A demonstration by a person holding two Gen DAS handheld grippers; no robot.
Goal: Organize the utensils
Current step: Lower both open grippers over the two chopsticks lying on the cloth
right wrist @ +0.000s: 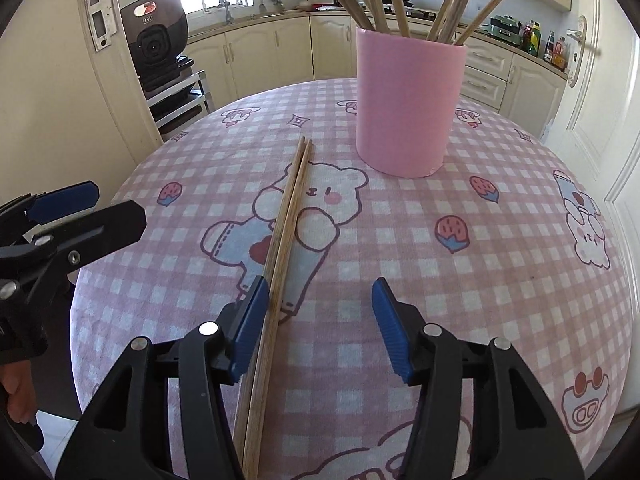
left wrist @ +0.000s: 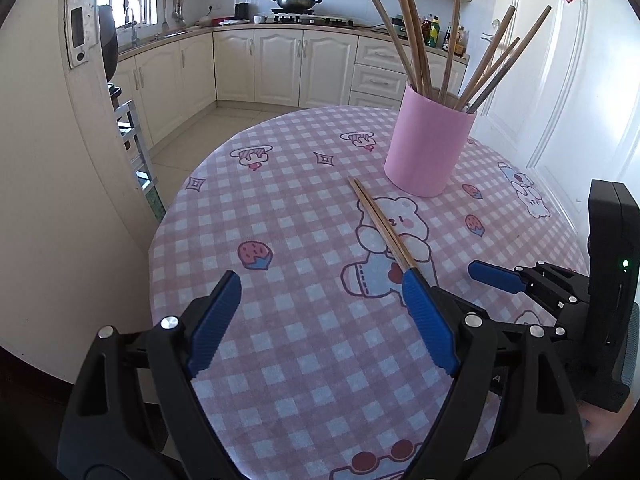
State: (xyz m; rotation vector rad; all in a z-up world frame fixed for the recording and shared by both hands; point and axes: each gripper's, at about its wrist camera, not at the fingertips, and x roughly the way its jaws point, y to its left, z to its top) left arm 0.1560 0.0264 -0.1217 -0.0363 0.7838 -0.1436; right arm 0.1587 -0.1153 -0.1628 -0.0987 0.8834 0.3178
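Your right gripper (right wrist: 316,320) stands open around the chopstick pair (right wrist: 286,240) lying near-left of the pink cup (right wrist: 410,104), so centre both sticks between the pads before closing, keeping your wide-open, empty left gripper (left wrist: 320,312) clear.

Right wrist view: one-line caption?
Open right gripper straddles a wooden chopstick pair lying on the pink checked tablecloth before a pink cylindrical holder.

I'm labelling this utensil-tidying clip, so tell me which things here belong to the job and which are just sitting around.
Part of the job:
pair of loose wooden chopsticks
tall pink cylindrical holder with wooden chopsticks standing in it

Just there:
black rice cooker
wok on the stove
sauce bottles
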